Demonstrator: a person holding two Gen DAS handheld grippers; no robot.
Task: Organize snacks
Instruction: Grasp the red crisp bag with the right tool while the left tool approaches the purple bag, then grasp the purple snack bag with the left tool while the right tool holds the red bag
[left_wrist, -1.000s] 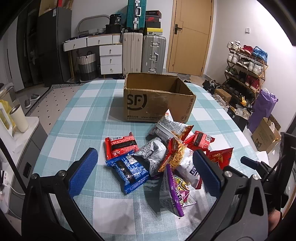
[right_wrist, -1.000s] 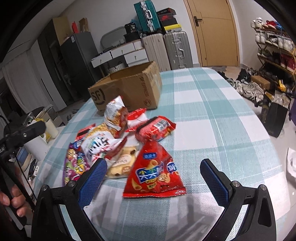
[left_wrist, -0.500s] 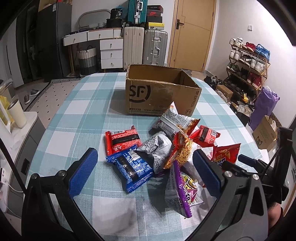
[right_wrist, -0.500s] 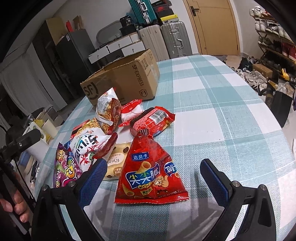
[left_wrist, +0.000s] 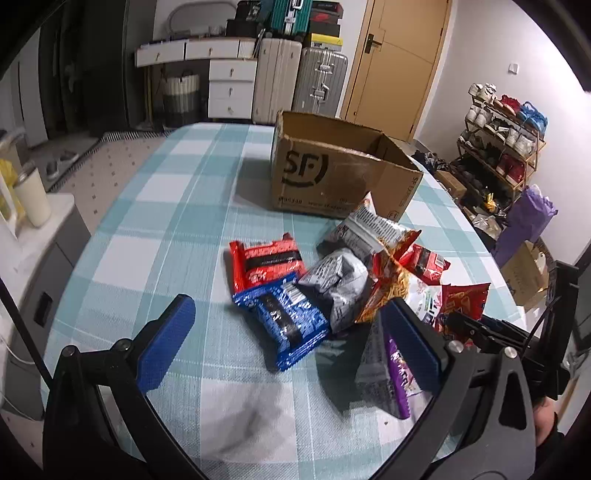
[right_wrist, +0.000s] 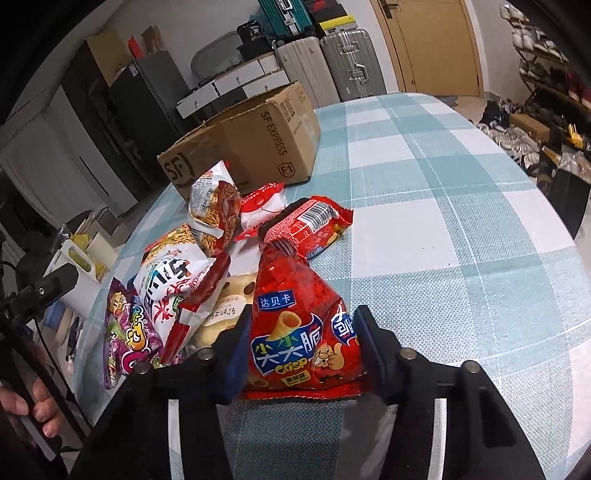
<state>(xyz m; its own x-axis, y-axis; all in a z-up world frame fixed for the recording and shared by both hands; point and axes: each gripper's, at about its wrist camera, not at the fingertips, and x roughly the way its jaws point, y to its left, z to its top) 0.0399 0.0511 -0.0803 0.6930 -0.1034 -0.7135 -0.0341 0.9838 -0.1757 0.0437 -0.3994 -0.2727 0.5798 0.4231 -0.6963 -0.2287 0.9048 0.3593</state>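
1. Our right gripper (right_wrist: 301, 347) has its two blue pads pressed to either side of the red crisp bag (right_wrist: 295, 321), which seems pinched between them while its base sits on the checked table (right_wrist: 443, 229). Our left gripper (left_wrist: 291, 332) is spread wide and holds nothing, hovering over the blue biscuit pack (left_wrist: 284, 325).

2. We judge the task barely begun: every packet we can see lies in a heap on the table, just in front of the cardboard box (left_wrist: 332, 177), and none is visibly inside it.

3. Left to do, as we read it: lift the red crisp bag, carry it to the box, then work through the pile, including the red wafer pack (left_wrist: 266, 262), the silver bag (left_wrist: 336, 284) and the purple bag (right_wrist: 129, 332).

4. We cannot see the box floor from either view, so something may already rest there.

5. The purple bag is partly covered by our left gripper's right finger, and several packets overlap, so a count is unsure.
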